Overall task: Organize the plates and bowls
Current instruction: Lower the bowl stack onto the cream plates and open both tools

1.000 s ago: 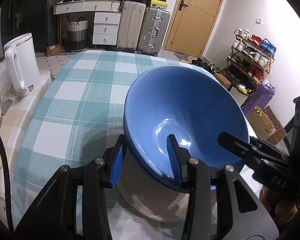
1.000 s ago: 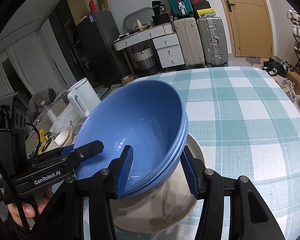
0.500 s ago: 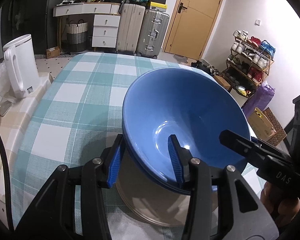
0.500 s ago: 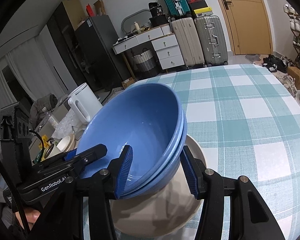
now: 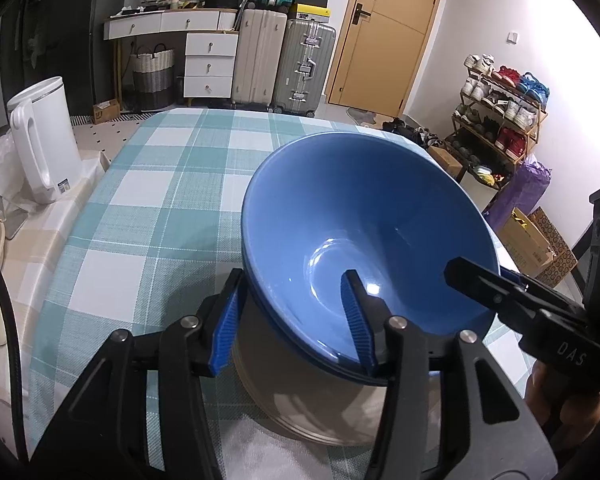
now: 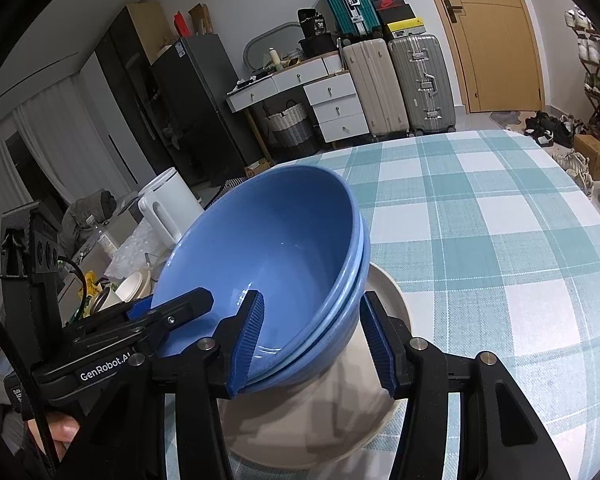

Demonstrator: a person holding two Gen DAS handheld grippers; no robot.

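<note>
Nearest in the left wrist view, the left claw (image 5: 294, 316) straddles the near rim of the stacked blue bowls (image 5: 364, 236). Its jaws have just been opening: the outer pad now stands clear of the bowl wall with a gap showing, where a second ago it sat closer in, and the inner finger still rests inside the bowl against the wall. So the left claw is spread with the rim between its fingers, no longer pinching it. From the other side, the right claw (image 6: 314, 340) straddles the opposite rim of the bowls (image 6: 268, 256) with one finger inside and one outside; its spacing looks unchanged, and whether its pads actually press on the wall I cannot tell. The two nested bowls sit tilted on the beige plates (image 6: 384, 292), which rest on the teal checked cloth of the desk (image 5: 160, 184). Read together, the bowls appear to have been set down onto the plate stack and the left side is letting go, so this stacking step looks nearly finished, with the right release still to come. Beyond stand a white kettle (image 5: 44, 148), suitcases (image 5: 284, 64) and a door (image 5: 392, 32).
</note>
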